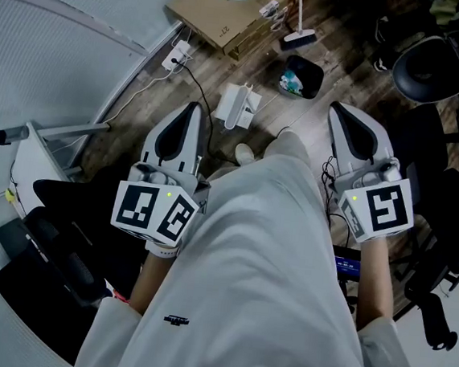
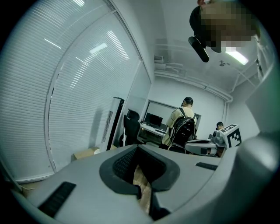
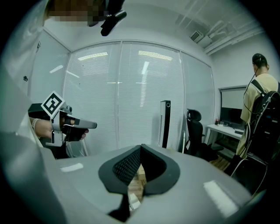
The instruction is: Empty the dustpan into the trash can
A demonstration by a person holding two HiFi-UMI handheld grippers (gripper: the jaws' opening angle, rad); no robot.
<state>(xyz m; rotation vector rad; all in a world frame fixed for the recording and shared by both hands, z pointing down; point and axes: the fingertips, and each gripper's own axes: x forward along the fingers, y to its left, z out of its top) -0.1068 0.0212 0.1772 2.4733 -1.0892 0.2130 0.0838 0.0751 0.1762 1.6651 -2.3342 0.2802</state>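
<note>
Dustpan, white plastic, sits on the dark wood floor just left of the small black trash can, near it but not touching, and nothing holds it. Green and white scraps show inside the can. Whether the pan carries any dirt is too small to tell, so this fits either a loaded pan waiting to be tipped or an emptied pan set back down. Both claws are closed on nothing: left gripper and right gripper have jaws together, held at waist height well above the floor. Risks, as a judgement: the can's mouth looks narrow against the pan, so a fast or off-centre tilt would spill dirt on the wood. The can looks light, so a knock from the pan lip could tip it. 1 black cable runs close by the pan and could snag a jaw on the way down. Thin plastic could slip or twist in a 2-jaw pinch.
</note>
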